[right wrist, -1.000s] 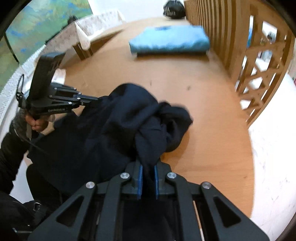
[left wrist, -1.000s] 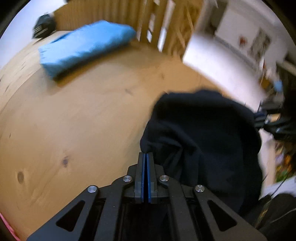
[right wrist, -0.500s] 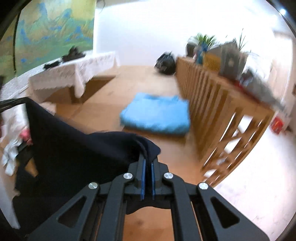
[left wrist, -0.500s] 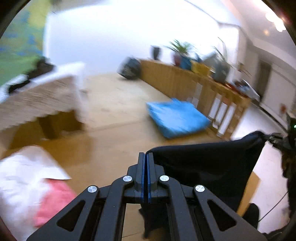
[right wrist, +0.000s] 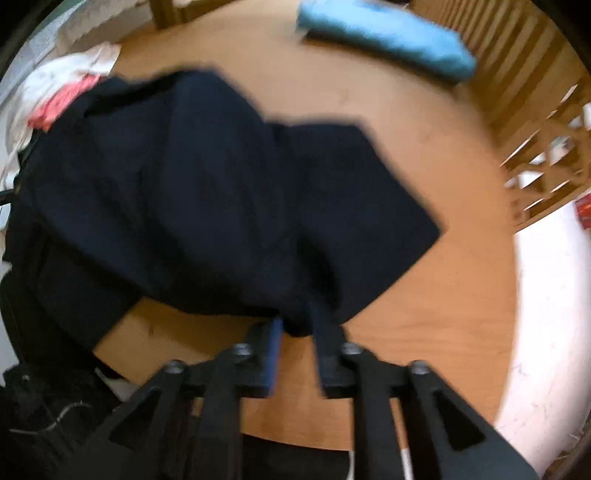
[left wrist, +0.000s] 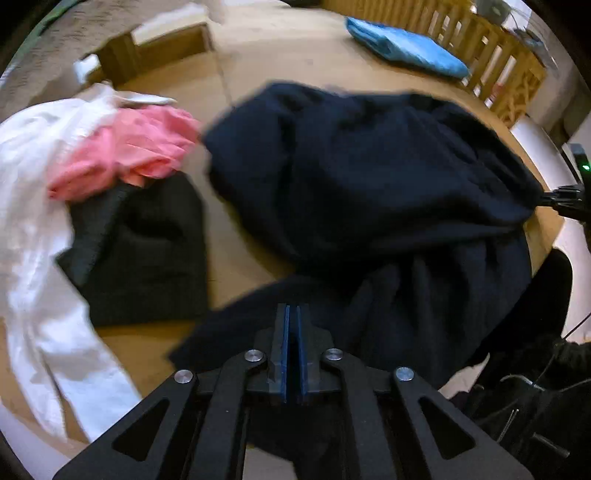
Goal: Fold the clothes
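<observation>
1. My left gripper (left wrist: 291, 343) has its jaws pressed nearly together, pinching an edge of the navy garment (left wrist: 369, 184) at 6 o'clock in the left wrist view.
2. My right gripper (right wrist: 297, 332) has its jaws spread a little, with a bunch of the same navy cloth sitting between them; I cannot tell how firmly it is gripped.
3. The garment lies crumpled across the middle of the wooden table (right wrist: 424, 314).
4. At 9 o'clock in the left view I see a white garment (left wrist: 44, 295), a pink garment (left wrist: 129, 147) and a dark grey garment (left wrist: 147, 258).
5. A folded blue garment (right wrist: 388, 33) rests at 1 o'clock, beside a wooden railing (right wrist: 517, 74).
</observation>
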`<state>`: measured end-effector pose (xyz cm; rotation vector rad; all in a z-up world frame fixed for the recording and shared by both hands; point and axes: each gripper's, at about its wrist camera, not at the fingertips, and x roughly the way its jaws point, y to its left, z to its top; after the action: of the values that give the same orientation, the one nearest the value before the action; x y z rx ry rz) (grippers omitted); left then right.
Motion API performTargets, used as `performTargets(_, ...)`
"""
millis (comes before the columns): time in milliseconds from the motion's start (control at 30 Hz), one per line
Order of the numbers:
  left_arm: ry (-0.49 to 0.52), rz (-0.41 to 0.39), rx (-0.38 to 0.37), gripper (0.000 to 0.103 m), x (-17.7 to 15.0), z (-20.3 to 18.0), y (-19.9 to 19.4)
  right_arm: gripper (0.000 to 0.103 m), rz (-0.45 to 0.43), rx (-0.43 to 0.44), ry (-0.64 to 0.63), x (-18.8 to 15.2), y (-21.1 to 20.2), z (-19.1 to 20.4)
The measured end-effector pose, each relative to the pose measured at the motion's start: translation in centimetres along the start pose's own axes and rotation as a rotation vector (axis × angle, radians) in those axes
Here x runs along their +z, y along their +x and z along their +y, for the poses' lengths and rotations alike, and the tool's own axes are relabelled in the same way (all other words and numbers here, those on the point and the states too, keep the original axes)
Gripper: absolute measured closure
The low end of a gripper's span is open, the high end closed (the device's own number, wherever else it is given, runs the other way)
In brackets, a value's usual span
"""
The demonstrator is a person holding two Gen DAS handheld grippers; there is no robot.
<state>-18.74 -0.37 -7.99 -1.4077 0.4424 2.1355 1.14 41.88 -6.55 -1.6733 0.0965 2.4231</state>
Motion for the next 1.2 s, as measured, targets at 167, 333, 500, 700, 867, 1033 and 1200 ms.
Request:
performTargets(167,0.135,-0.129,-0.008,0.079,5.6,-1.7,-2.5,0.053,-0.179,0.043,-0.043,2.7,-3.5,0.8)
performTargets(333,0.314,-0.127,-0.117,0.068,11.6,-7.5,1.3,0.052,-0.162,0.076,-0.134,4.1,-1.2,3.7)
performTargets(500,0.389,-0.034,-0.165,0.068,14.5,-10.3,6.6,0.052,-0.1,0.112,-0.229,4.6,1.0,6.0)
performTargets(700,0.396,0.038,-0.201,0.096,15.0,-11.0,9.5,0.058,-0.047,0.1,-0.331,5.6,4.6,8.6)
performTargets(867,0.377,-0.021,-0.215,0.099,12.1,-10.7,6.0,0.1,-0.083,0.174,-0.256,5.0,1.4,7.1)
performTargets(1033,0.361,-0.1,-0.222,0.099,8.4,-10.3,1.4,0.1,-0.157,0.24,-0.185,3.9,-3.6,5.6)
performTargets(1200,0.345,-0.179,-0.23,0.099,4.7,-9.9,-3.2,0.1,-0.175,0.287,-0.167,1.3,-6.7,5.6)
